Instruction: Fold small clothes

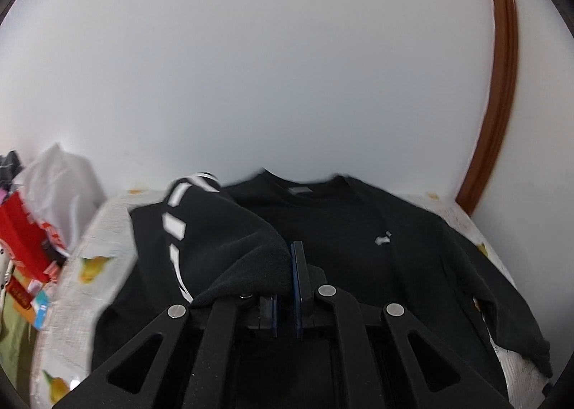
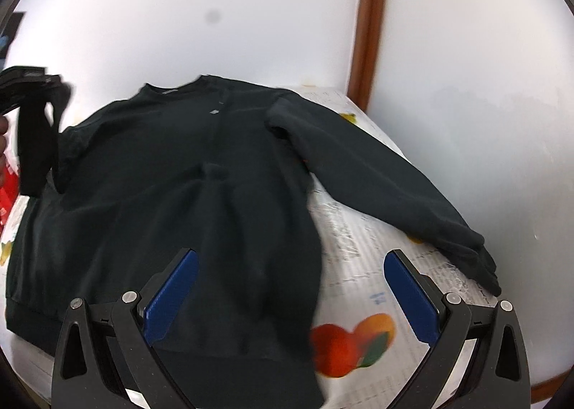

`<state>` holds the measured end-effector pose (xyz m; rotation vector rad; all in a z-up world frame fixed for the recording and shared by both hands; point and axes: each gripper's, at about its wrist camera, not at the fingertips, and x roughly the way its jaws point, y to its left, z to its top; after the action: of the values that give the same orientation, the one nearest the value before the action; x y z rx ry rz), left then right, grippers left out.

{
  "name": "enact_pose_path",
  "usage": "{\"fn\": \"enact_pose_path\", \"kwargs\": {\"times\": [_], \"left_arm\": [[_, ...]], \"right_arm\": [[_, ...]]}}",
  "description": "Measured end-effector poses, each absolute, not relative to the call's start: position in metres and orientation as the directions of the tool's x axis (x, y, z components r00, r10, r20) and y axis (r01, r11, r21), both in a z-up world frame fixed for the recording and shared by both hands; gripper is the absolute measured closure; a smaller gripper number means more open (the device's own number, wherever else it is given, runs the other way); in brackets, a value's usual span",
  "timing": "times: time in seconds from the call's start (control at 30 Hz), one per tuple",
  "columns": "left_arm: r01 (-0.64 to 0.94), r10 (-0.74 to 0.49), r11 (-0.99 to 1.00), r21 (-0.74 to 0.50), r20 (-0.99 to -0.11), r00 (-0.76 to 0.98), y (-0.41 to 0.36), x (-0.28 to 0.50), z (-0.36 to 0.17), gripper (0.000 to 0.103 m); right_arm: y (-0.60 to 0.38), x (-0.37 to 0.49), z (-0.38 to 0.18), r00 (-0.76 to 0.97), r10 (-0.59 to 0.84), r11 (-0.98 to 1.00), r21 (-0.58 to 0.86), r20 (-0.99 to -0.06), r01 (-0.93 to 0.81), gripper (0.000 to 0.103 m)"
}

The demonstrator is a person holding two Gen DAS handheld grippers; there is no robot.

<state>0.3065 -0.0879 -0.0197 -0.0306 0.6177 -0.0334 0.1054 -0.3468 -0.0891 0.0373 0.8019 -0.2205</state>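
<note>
Right gripper [image 2: 290, 287]: at the bottom of your right wrist view, your blue pads stand wide apart and hold nothing; the sweater's hem lies under the left pad, bare cloth under the right.
Left gripper [image 1: 287, 265]: low centre of your left wrist view, your jaws are closed on a fold of black fleece, the striped sleeve [image 1: 201, 240], lifted and draped over the left finger.
Sweater [image 2: 172, 186]: black, spread flat across the middle of your right view, neck toward the wall, its other sleeve stretched to the lower right.
Tablecloth [image 2: 358, 251]: white with fruit prints, under the sweater.
Red box [image 1: 21, 236]: at the left edge of your left view, beside the table; contents too blurred to tell.
White bag [image 1: 61, 186]: behind the box; you cannot see inside.
Wall [image 1: 287, 68]: plain white, with a brown frame [image 1: 502, 86] at right.
</note>
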Motion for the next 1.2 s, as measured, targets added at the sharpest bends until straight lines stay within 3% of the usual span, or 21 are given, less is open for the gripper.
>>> {"fn": "enact_pose_path", "kwargs": {"times": [0.23, 0.27, 0.33, 0.37, 0.4, 0.53, 0.67, 0.77, 0.83, 0.87, 1.07, 1.2], "left_arm": [[0.038, -0.031, 0.999, -0.005, -0.683, 0.730, -0.134, 0.331, -0.063, 0.095], [0.039, -0.031, 0.999, -0.004, -0.687, 0.726, -0.136, 0.330, -0.066, 0.088], [0.028, -0.012, 1.000, 0.012, -0.691, 0.723, -0.142, 0.326, -0.070, 0.064], [0.027, -0.011, 1.000, 0.012, -0.682, 0.731, -0.143, 0.318, -0.069, 0.045], [0.035, -0.022, 0.999, 0.006, -0.671, 0.741, -0.143, 0.312, -0.067, 0.035], [0.072, -0.034, 0.997, 0.033, -0.643, 0.765, -0.135, 0.282, -0.054, 0.035], [0.000, 0.038, 0.998, 0.061, -0.621, 0.783, -0.086, 0.255, -0.043, 0.035], [-0.054, 0.067, 0.998, 0.040, -0.634, 0.770, -0.038, 0.245, -0.045, 0.035], [-0.101, 0.105, 0.994, 0.044, -0.651, 0.752, -0.002, 0.245, -0.051, 0.035], [-0.117, 0.116, 0.992, 0.044, -0.659, 0.743, 0.011, 0.246, -0.054, 0.035], [-0.191, 0.158, 0.981, 0.029, -0.689, 0.707, 0.088, 0.262, -0.078, 0.035], [-0.208, 0.168, 0.978, 0.031, -0.714, 0.680, 0.116, 0.290, -0.107, 0.035]], "right_arm": [[-0.376, 0.093, -0.111, 0.622, -0.149, 0.978, -0.023, -0.769, 0.207, 0.001], [-0.378, 0.091, -0.112, 0.622, -0.139, 0.980, -0.016, -0.771, 0.199, 0.001], [-0.380, 0.088, -0.111, 0.625, -0.129, 0.983, -0.016, -0.770, 0.182, 0.001], [-0.380, 0.087, -0.110, 0.627, -0.131, 0.984, -0.025, -0.768, 0.175, 0.001], [-0.379, 0.085, -0.109, 0.631, -0.135, 0.985, -0.035, -0.764, 0.168, 0.001], [-0.371, 0.085, -0.102, 0.646, -0.120, 0.989, -0.038, -0.754, 0.140, 0.001], [-0.349, 0.088, -0.093, 0.658, -0.089, 0.995, -0.036, -0.748, 0.093, 0.004], [-0.326, 0.093, -0.084, 0.675, -0.082, 0.996, -0.045, -0.733, 0.072, 0.016], [-0.307, 0.098, -0.079, 0.690, -0.079, 0.997, -0.057, -0.720, 0.055, 0.030], [-0.292, 0.105, -0.077, 0.693, -0.083, 0.996, -0.074, -0.716, 0.043, 0.032], [-0.215, 0.158, -0.066, 0.727, 0.012, 0.994, -0.072, -0.686, -0.084, 0.032], [-0.166, 0.210, -0.073, 0.702, 0.107, 0.986, -0.017, -0.704, -0.167, 0.022]]}}
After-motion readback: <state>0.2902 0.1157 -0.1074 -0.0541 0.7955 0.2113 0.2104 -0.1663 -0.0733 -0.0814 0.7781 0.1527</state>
